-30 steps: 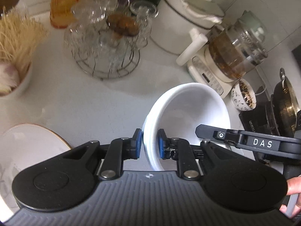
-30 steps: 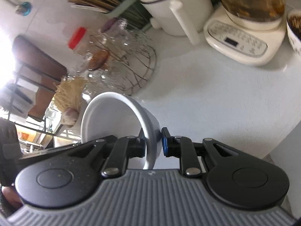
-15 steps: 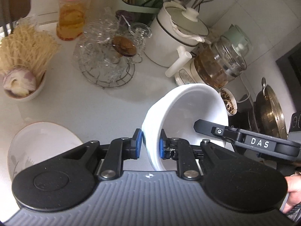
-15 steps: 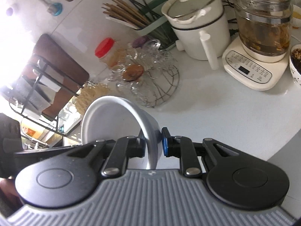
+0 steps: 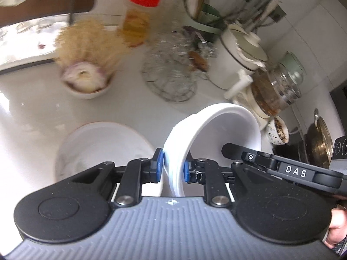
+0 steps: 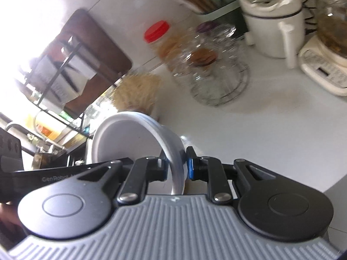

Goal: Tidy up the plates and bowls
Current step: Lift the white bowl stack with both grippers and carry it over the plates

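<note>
- Bowl (image 5: 225, 130): white, tipped on its side and held off the counter (image 5: 32, 112) by both tongs at once, its open mouth turned toward the right tong.
- Left tong (image 5: 172, 170): its two blue pads are clamped on the bowl's rim, one pad against the outside wall, the other inside the mouth.
- Right tong (image 6: 177, 165): likewise clamped on the rim of the bowl at the opposite side; its black finger, marked DAS, shows in the left camera reaching in at the right of the left tong.
- Plate (image 5: 102, 145): white with a thin coloured edge, flat on the counter just left of the left tong and ahead of it, partly hidden behind the left finger.
- Small bowl (image 5: 86, 84): holds an onion and a tuft of pale noodles; it stands farther ahead and to the left of the left tong.
- Wire rack (image 5: 171, 80) of glass cups: straight ahead of the left tong, well beyond the bowl.
- Jar (image 5: 138, 19) with a red lid: behind the rack, blurred.
- White pot (image 6: 273, 21) and glass kettle (image 5: 275, 88): ahead and to the right of both tongs.
</note>
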`<state>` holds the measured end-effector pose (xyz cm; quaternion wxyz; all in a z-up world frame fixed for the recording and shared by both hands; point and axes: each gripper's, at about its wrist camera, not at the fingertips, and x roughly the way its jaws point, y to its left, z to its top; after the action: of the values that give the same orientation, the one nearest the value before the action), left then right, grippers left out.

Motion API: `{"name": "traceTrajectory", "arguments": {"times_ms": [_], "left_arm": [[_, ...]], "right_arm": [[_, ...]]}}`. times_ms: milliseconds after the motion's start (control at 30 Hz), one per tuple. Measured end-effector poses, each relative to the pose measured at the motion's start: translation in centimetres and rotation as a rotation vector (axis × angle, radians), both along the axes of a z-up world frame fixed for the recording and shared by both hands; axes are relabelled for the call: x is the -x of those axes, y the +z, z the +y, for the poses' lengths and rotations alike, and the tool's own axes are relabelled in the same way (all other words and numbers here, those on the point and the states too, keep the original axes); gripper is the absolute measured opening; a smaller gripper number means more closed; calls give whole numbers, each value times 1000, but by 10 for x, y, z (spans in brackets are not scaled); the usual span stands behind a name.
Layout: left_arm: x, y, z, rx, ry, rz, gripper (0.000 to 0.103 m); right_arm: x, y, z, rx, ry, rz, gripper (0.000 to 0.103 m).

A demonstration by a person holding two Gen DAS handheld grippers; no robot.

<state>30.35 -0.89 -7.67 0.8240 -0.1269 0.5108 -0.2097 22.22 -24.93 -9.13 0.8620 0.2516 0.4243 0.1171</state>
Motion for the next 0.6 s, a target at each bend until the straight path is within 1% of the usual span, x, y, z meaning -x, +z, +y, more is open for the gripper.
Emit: {"name": "traceTrajectory", "arguments": {"times_ms": [167, 333, 600], "left_arm": [[4, -20, 35, -4, 51, 33, 22], [6, -44, 57, -15, 79, 59, 22], [-3, -80, 84, -3, 150, 119, 22]], "right_arm": [[-7, -14, 32, 7, 52, 42, 20], [-18, -27, 59, 50, 109, 89, 21], [-34, -54, 80, 69, 141, 172, 21]]}}
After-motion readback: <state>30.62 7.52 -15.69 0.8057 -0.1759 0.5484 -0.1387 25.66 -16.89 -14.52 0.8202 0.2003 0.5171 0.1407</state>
